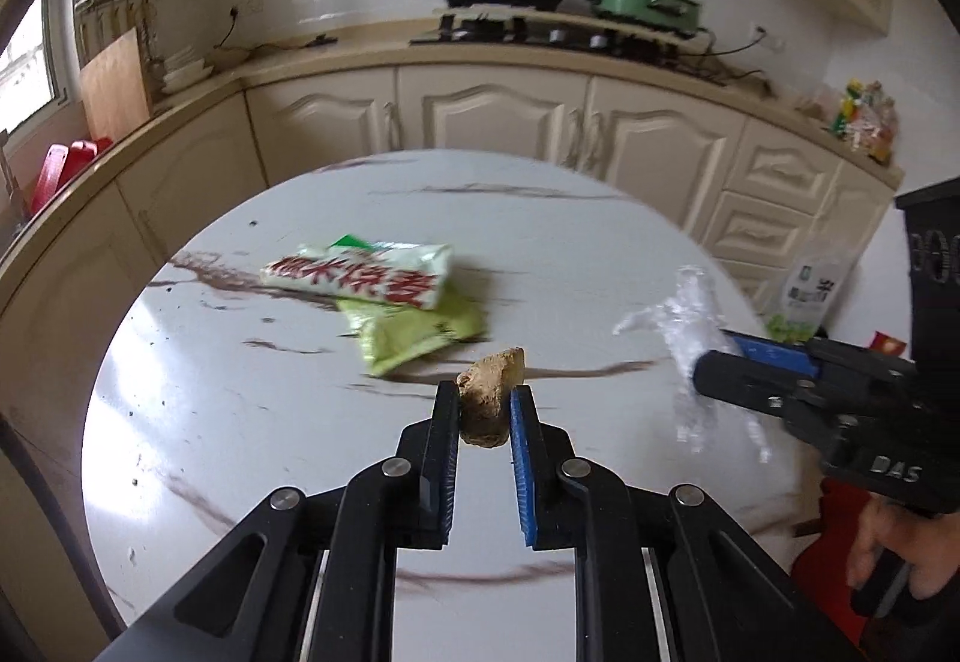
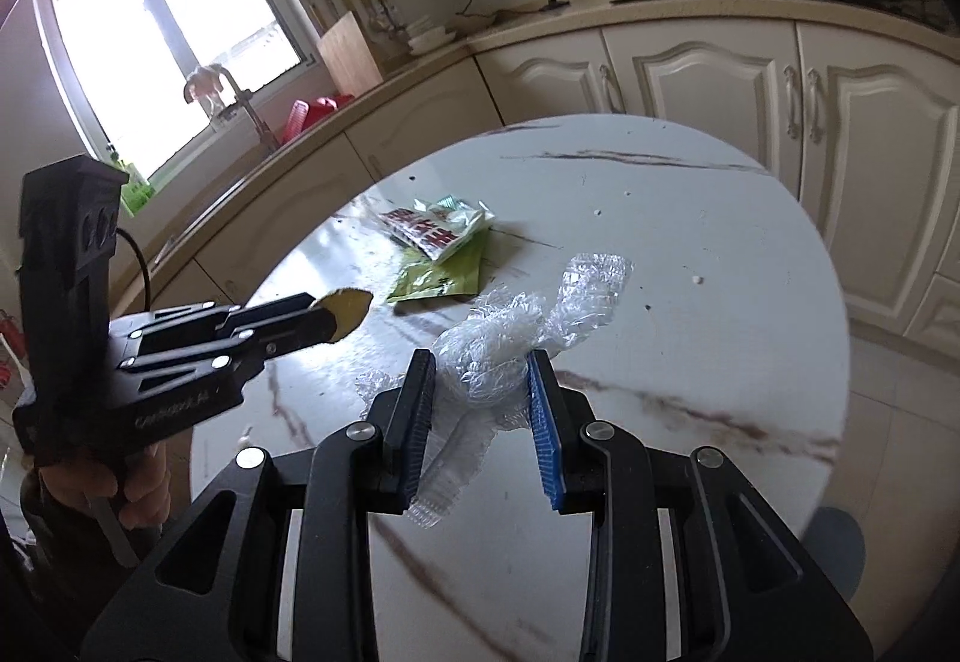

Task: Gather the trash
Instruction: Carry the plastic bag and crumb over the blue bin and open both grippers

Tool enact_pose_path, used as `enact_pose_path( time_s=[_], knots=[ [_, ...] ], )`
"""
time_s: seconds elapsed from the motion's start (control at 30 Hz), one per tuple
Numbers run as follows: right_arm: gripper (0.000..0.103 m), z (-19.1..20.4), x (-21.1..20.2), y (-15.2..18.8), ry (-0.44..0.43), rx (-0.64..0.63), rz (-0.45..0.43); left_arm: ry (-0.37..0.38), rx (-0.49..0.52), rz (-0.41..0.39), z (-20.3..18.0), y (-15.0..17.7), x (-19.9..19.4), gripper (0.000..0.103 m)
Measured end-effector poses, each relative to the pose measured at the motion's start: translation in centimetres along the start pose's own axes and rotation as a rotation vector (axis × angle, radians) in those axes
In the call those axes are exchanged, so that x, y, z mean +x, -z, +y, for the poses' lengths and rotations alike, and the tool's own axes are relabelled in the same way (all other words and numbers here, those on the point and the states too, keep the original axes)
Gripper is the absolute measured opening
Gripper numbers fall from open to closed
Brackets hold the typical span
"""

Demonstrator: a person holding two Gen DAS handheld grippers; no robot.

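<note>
There, a lumpy tan scrap [image 1: 492, 397] sat pinched in the left gripper [image 1: 485, 410] above the table, while the right gripper [image 2: 480, 392] clamped a crinkled wad of clear plastic film [image 2: 510, 338]. Two flat snack wrappers [image 1: 384, 290] lay overlapped on the round, glossy, marble-veined table [image 1: 240, 422].
</note>
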State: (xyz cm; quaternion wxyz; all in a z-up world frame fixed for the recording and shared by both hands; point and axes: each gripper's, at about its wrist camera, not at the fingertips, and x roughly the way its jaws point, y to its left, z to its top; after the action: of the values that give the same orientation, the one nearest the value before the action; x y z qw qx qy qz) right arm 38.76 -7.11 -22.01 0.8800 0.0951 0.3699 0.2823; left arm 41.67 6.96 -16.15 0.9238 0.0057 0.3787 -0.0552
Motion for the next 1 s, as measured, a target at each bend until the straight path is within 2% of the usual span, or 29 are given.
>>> enact_pose_path(
  time_s=[0.17,0.43,0.63,0.73,0.87,1.0],
  knots=[
    [0.029,-0.7,-3.9,1.1,0.014,0.014,-0.045,0.056,0.04,-0.044,-4.5,0.6,-3.4,0.013],
    [0.029,-5.7,-11.7,4.1,0.071,0.095,-0.13,0.152,0.16,-0.042,-13.3,0.6,-4.0,0.013],
    [0.03,-11.6,-16.5,7.8,0.135,0.19,-0.163,0.258,0.243,0.035,-21.4,-0.1,0.1,0.013],
    [0.03,-15.3,-18.2,9.8,0.176,0.25,-0.168,0.315,0.292,0.1,-25.8,-0.1,3.5,0.013],
    [0.03,-20.3,-19.5,12.6,0.215,0.339,-0.165,0.333,0.353,0.18,-30.7,0.4,7.9,0.013],
    [0.031,-25.8,-18.6,15.6,0.228,0.439,-0.134,0.341,0.393,0.236,-34.0,0.8,11.9,0.013]
  ],
)
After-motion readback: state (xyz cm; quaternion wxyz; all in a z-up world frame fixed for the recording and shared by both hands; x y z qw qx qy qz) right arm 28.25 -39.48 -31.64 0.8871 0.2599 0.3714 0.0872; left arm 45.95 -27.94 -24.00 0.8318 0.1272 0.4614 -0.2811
